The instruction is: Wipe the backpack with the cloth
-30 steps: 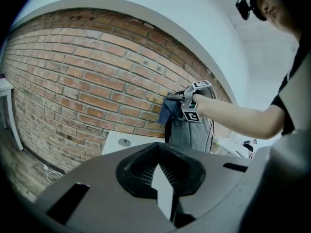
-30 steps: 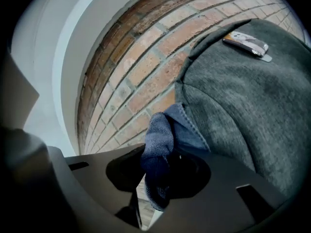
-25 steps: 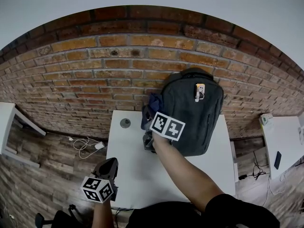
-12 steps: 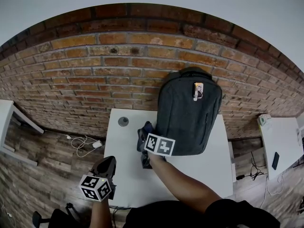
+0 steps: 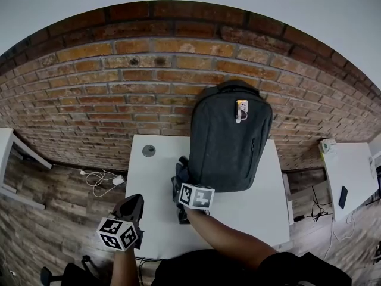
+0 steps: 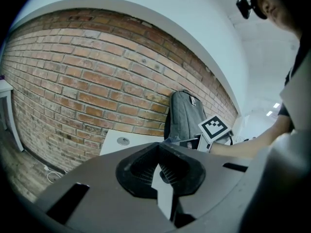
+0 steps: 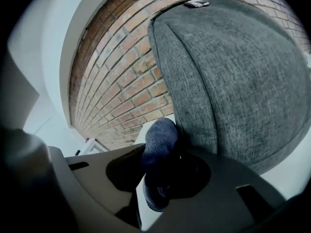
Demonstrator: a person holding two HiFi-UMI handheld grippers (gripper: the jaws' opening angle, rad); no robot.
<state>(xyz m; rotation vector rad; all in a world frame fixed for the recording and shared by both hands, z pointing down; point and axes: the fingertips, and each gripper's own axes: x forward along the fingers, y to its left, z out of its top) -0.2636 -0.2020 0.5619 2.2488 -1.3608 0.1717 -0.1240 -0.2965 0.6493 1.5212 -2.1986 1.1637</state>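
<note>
A dark grey backpack (image 5: 229,139) stands on the white table (image 5: 250,204) and leans against the brick wall. My right gripper (image 5: 181,186) is at the backpack's lower left corner, shut on a dark blue cloth (image 5: 180,171). In the right gripper view the cloth (image 7: 159,140) bulges out of the right gripper (image 7: 160,174) and lies against the backpack's (image 7: 233,72) grey fabric side. My left gripper (image 5: 132,206) hovers at the table's front left edge, away from the backpack. The left gripper (image 6: 159,165) looks shut with nothing in it.
A small round grey disc (image 5: 149,151) sits in the table's back left corner. A pale tag (image 5: 241,110) hangs on the backpack's front. Cables (image 5: 104,179) lie on the wooden floor at the left. Another white table (image 5: 348,171) with a phone (image 5: 342,196) stands at the right.
My right gripper has slid down the backpack's left side with the cloth, from near the upper part to its bottom corner by the table. The left gripper has barely moved.
</note>
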